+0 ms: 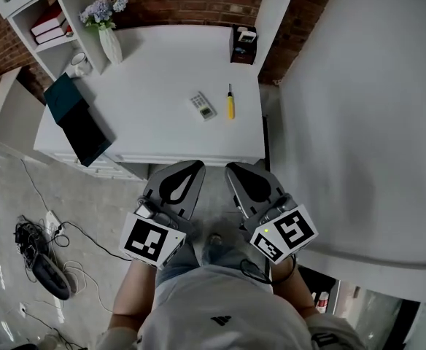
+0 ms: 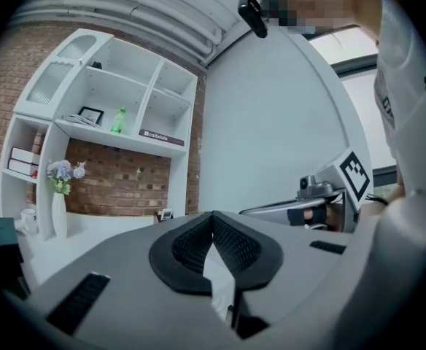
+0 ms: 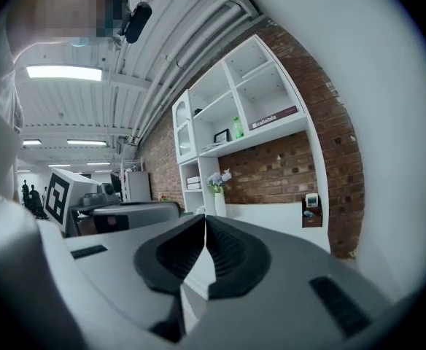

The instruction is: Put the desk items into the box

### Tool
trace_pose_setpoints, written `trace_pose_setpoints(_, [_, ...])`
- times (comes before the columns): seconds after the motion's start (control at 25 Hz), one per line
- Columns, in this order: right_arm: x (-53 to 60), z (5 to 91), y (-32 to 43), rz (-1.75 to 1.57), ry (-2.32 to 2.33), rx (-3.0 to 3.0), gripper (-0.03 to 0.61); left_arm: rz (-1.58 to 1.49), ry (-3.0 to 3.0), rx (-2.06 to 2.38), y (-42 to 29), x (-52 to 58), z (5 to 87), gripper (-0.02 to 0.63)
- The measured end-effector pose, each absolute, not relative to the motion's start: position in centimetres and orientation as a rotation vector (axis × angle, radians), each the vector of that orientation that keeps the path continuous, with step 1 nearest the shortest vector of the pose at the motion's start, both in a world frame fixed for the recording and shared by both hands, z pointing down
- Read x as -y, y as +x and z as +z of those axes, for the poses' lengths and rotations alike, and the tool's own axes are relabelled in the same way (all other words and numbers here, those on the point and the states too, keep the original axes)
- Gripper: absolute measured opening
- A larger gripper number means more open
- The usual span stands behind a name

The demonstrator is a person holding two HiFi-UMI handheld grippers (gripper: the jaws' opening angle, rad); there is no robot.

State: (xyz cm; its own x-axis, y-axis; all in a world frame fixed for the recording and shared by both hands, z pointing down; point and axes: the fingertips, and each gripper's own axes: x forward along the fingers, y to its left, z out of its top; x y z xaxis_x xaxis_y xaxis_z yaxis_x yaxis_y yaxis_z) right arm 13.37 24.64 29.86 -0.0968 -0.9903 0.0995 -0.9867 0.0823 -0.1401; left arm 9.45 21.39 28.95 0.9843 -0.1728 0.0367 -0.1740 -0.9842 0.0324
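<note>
**Closed, empty grippers short of the desk**

Left gripper [image 1: 193, 166] and right gripper [image 1: 232, 168] are both closed on nothing. The screwdriver [image 1: 230, 102] lies on the desk [image 1: 155, 64] straight ahead of the right one, pointing away from it. The remote [image 1: 203, 106] is beside it and the box [image 1: 244, 44] beyond.

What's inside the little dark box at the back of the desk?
A small white thing pokes out of the top of the dark box. The box's walls hide whatever lies deeper.
</note>
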Motion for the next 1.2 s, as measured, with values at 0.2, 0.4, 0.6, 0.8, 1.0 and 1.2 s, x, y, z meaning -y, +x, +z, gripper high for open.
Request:
trace_pose_setpoints(0.2, [-21.0,29.8,14.3,-0.275,-2.192,-2.19,0.011,0.07,3.098,0.127,10.4,-17.8,28.9,0.012])
trace_pose_setpoints(0.4, [-16.9,29.7,14.2,-0.279,-2.266,-2.116,0.012,0.078,3.091,0.031,10.5,-13.3,29.0,0.012])
trace_pose_setpoints(0.6, [-13.3,29.7,13.9,-0.281,-2.321,-2.047,0.011,0.074,3.095,-0.056,10.3,-9.5,29.0,0.012])
trace_pose_setpoints(0.8, [-11.2,29.8,13.3,-0.287,-2.363,-2.001,0.011,0.063,3.088,-0.118,9.8,-7.2,29.1,0.012])
trace_pose_setpoints(1.0, [-9.9,30.4,13.5,-0.317,-2.384,-1.995,0.012,0.061,3.072,-0.143,9.9,-5.8,29.6,0.012])
trace_pose_setpoints(1.2, [-8.7,31.1,14.7,-0.332,-2.406,-2.015,0.015,0.07,3.059,-0.135,10.8,-4.8,29.8,0.012])
